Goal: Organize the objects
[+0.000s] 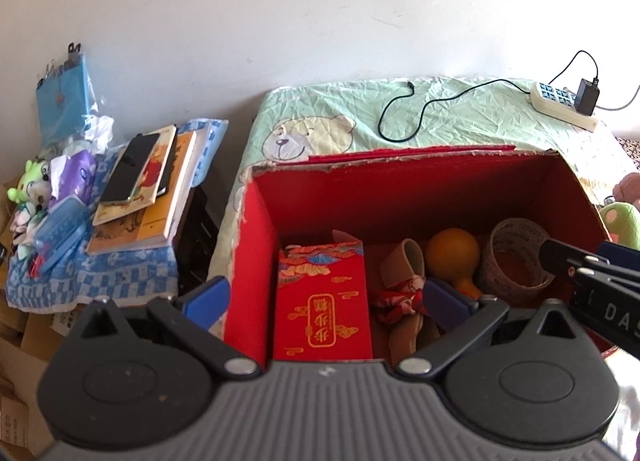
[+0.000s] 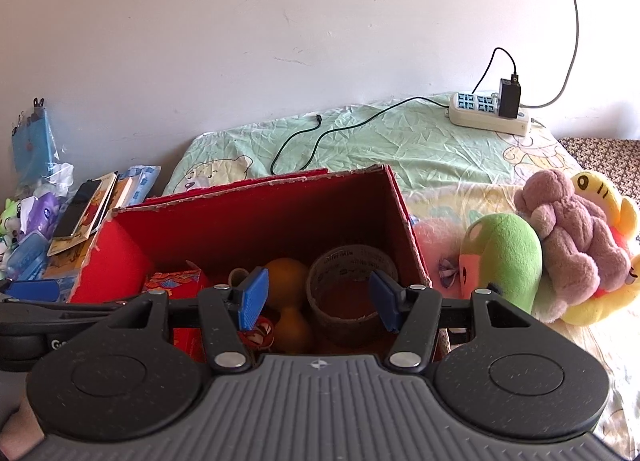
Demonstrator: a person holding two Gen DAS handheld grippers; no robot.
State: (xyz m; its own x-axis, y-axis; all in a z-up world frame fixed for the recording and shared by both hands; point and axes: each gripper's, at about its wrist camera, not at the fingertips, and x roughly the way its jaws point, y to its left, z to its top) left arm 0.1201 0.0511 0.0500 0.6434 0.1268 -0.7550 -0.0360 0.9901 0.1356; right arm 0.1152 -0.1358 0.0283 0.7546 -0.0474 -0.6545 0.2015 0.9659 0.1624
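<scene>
A red cardboard box (image 1: 256,245) (image 2: 404,213) stands open on the bed. Inside lie a red gift packet (image 1: 324,301) (image 2: 176,285), a sandal (image 1: 404,273), an orange gourd (image 1: 454,255) (image 2: 286,277) and a roll of tape (image 1: 516,257) (image 2: 348,289). My left gripper (image 1: 326,303) hangs open over the box's near left side, nothing between its blue pads (image 1: 206,301). My right gripper (image 2: 316,299) is open above the tape roll and gourd, holding nothing. Plush toys (image 2: 504,257) lie right of the box.
A side table with a blue checked cloth (image 1: 120,277) carries books (image 1: 148,197), a phone (image 1: 130,169) and small toys. On the green bedsheet (image 2: 400,149) behind the box lie a power strip (image 2: 488,117), a charger and a black cable (image 1: 424,109). A white wall stands behind.
</scene>
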